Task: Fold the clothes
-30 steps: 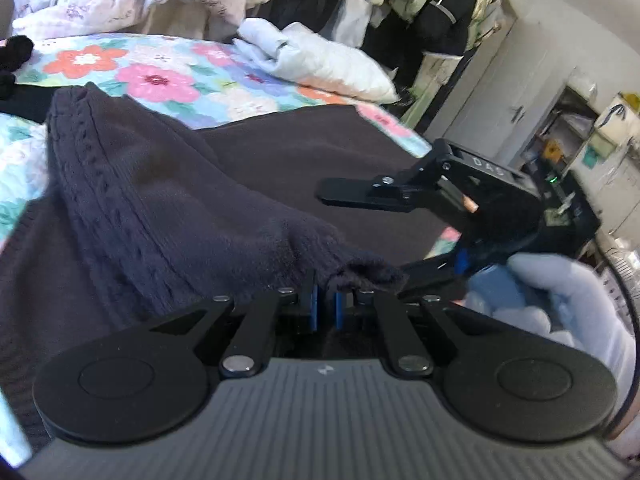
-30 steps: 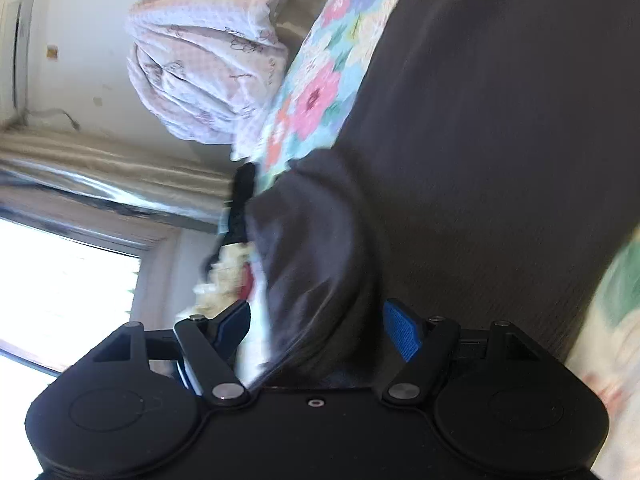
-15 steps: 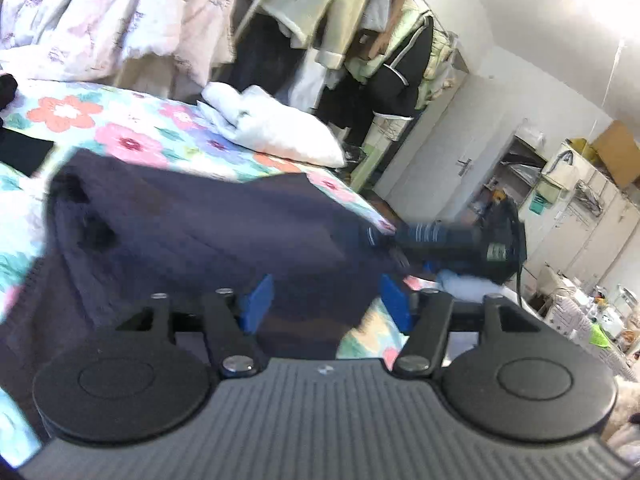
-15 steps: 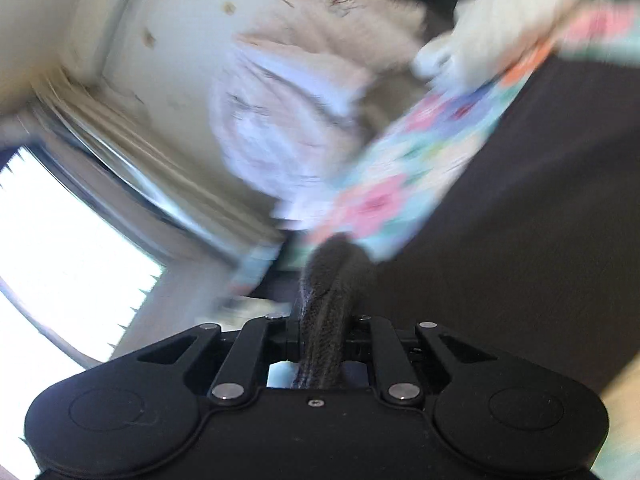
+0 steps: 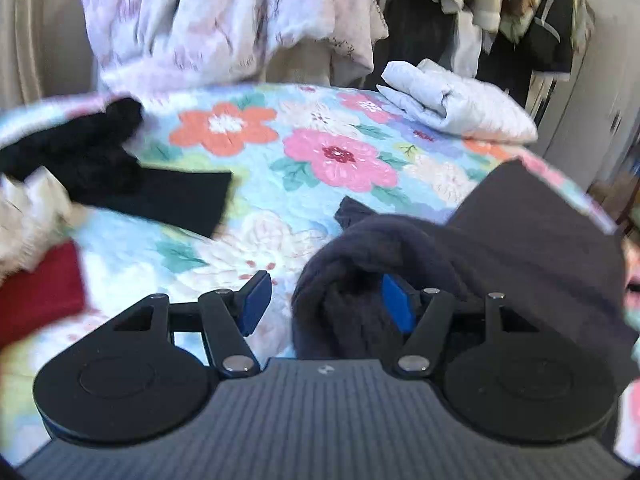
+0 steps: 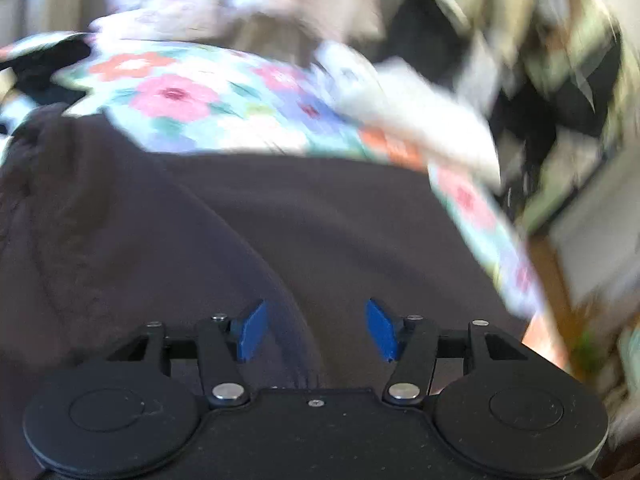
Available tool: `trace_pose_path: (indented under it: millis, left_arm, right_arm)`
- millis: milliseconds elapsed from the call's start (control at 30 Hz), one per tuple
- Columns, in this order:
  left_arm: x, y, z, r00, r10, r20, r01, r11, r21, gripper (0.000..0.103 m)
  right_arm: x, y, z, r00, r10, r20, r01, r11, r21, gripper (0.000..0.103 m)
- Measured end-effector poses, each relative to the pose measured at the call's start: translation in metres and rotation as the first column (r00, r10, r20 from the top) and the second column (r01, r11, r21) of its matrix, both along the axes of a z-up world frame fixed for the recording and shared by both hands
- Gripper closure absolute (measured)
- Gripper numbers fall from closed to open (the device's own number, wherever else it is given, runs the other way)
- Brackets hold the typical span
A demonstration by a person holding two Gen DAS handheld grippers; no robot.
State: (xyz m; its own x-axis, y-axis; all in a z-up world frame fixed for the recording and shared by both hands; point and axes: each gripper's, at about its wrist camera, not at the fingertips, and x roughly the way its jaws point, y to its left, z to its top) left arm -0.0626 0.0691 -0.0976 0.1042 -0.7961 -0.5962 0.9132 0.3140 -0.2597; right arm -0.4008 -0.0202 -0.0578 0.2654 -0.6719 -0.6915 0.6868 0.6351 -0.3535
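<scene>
A dark knit sweater [image 5: 520, 240] lies on the flowered bedspread [image 5: 328, 152]. Its rolled edge [image 5: 352, 264] bunches up between the blue pads of my left gripper [image 5: 326, 304], which is open; the cloth drapes over the right pad. In the right wrist view the same sweater [image 6: 320, 220] spreads flat and fills the lower half. My right gripper [image 6: 316, 330] is open just above it, with a fold of the cloth running between the pads. That view is blurred by motion.
A black garment [image 5: 104, 176] lies at the left of the bed, with a red cloth [image 5: 36, 292] and white fluffy cloth [image 5: 28, 216] beside it. A folded white garment [image 5: 460, 104] sits at the far right. A pink quilt [image 5: 224, 20] and hanging clothes [image 5: 500, 8] stand behind.
My left gripper let go of the sweater edge and opened, then swung left. My right gripper closed on the sweater edge half a second ago and is now open over the flat cloth.
</scene>
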Motion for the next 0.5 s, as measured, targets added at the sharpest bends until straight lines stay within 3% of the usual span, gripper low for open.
trace_pose_path:
  millis: [67, 133, 200, 300, 333, 367, 433, 500]
  left_arm:
    - [0.019, -0.003, -0.009, 0.996, 0.015, -0.090, -0.020, 0.999, -0.050, 0.042]
    - [0.032, -0.011, -0.021, 0.987, -0.002, -0.159, -0.017, 0.993, -0.118, 0.042]
    - [0.038, -0.014, -0.030, 0.975, -0.013, -0.224, -0.022, 0.988, -0.155, 0.041]
    - [0.030, -0.020, -0.036, 0.961, -0.115, -0.252, 0.073, 0.983, -0.169, 0.044]
    - [0.025, -0.017, -0.035, 0.959, -0.135, -0.249, 0.094, 0.980, -0.173, 0.051]
    - [0.020, -0.015, -0.035, 0.957, -0.156, -0.245, 0.114, 0.977, -0.178, 0.067]
    - [0.010, -0.009, -0.033, 0.947, -0.202, -0.249, 0.153, 0.967, -0.201, 0.081]
    - [-0.005, 0.000, -0.024, 0.953, -0.252, -0.169, 0.213, 0.953, -0.216, 0.086]
  right_arm:
    - [0.021, 0.013, 0.010, 0.990, 0.128, 0.062, -0.131, 0.990, 0.050, 0.042]
    - [0.043, 0.021, 0.016, 0.950, 0.258, 0.173, -0.285, 0.947, 0.151, 0.041]
    - [0.069, 0.022, 0.015, 0.900, 0.337, 0.276, -0.402, 0.887, 0.226, 0.042]
    - [0.102, 0.011, 0.005, 0.858, 0.377, 0.349, -0.475, 0.840, 0.261, 0.042]
    - [0.113, 0.007, 0.002, 0.846, 0.386, 0.367, -0.494, 0.827, 0.268, 0.042]
    - [0.124, 0.000, -0.002, 0.843, 0.394, 0.365, -0.500, 0.825, 0.263, 0.042]
    - [0.148, -0.016, -0.011, 0.843, 0.404, 0.354, -0.503, 0.825, 0.256, 0.042]
    - [0.165, -0.030, -0.023, 0.842, 0.418, 0.342, -0.513, 0.817, 0.264, 0.042]
